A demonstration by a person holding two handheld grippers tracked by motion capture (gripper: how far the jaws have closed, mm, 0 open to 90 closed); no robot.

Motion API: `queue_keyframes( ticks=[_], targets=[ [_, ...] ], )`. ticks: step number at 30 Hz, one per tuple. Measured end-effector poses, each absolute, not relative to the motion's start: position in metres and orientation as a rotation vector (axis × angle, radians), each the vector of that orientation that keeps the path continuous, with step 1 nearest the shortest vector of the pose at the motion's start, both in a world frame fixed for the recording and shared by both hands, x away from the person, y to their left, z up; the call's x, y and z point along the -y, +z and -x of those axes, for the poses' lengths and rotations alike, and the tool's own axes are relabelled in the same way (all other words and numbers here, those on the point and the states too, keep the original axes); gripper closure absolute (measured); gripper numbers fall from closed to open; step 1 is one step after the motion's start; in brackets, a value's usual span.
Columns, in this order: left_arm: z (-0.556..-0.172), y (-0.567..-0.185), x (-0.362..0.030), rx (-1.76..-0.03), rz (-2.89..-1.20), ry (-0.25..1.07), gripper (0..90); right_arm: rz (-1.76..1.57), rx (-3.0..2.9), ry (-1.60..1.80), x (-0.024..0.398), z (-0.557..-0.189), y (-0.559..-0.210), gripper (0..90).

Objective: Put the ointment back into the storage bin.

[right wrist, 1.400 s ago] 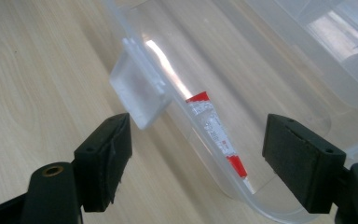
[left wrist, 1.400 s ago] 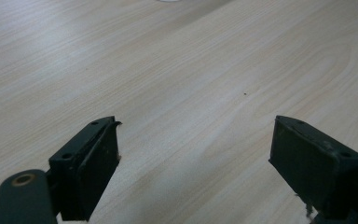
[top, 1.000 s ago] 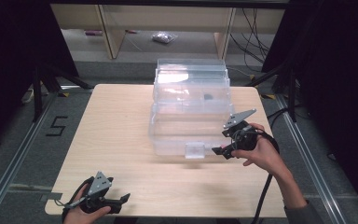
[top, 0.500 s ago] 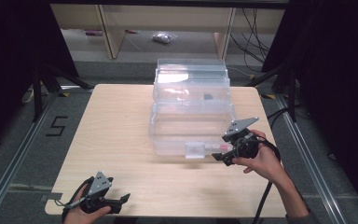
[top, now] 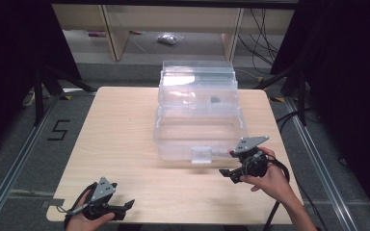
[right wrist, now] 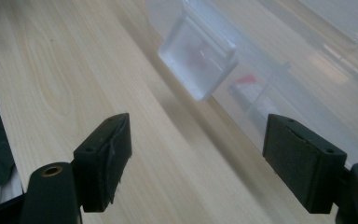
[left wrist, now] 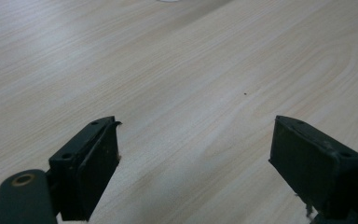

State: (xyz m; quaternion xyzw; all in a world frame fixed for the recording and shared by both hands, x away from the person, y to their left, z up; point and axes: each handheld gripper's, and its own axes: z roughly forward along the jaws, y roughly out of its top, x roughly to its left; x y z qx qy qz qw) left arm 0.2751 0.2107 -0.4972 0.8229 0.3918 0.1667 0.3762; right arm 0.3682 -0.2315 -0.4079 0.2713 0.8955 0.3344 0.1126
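Observation:
A clear plastic storage box [top: 197, 113] with a lid stands on the far middle of the wooden table [top: 120, 134]. Its front latch [top: 201, 154] faces the near edge; in the right gripper view the latch [right wrist: 198, 58] sits ahead of the jaws, with the box wall [right wrist: 298, 79] to its right. My right gripper [top: 227, 172] hovers low by the box's front right corner, jaws open and empty, pointing left toward the latch. My left gripper [top: 125, 206] rests at the table's near left edge, open over bare wood [left wrist: 191, 93].
Dark floor with metal rails [top: 19, 159] flanks the table on both sides. A shelf unit [top: 115, 33] stands beyond the far edge. Cables [top: 277, 216] trail from the right gripper off the near right side.
My right gripper has moved down and toward the near edge, away from the box's front right corner, staying open. The left gripper has kept still.

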Motion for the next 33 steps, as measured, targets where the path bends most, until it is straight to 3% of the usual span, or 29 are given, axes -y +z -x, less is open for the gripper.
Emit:
queue_keyframes(
  ticks=[33],
  targets=[
    [-0.275, -0.497, -0.210, -0.997, -2.109, 0.437, 15.0, -0.965, -2.590, 1.055, 0.243, -0.342, -0.466, 22.8]
  ],
)
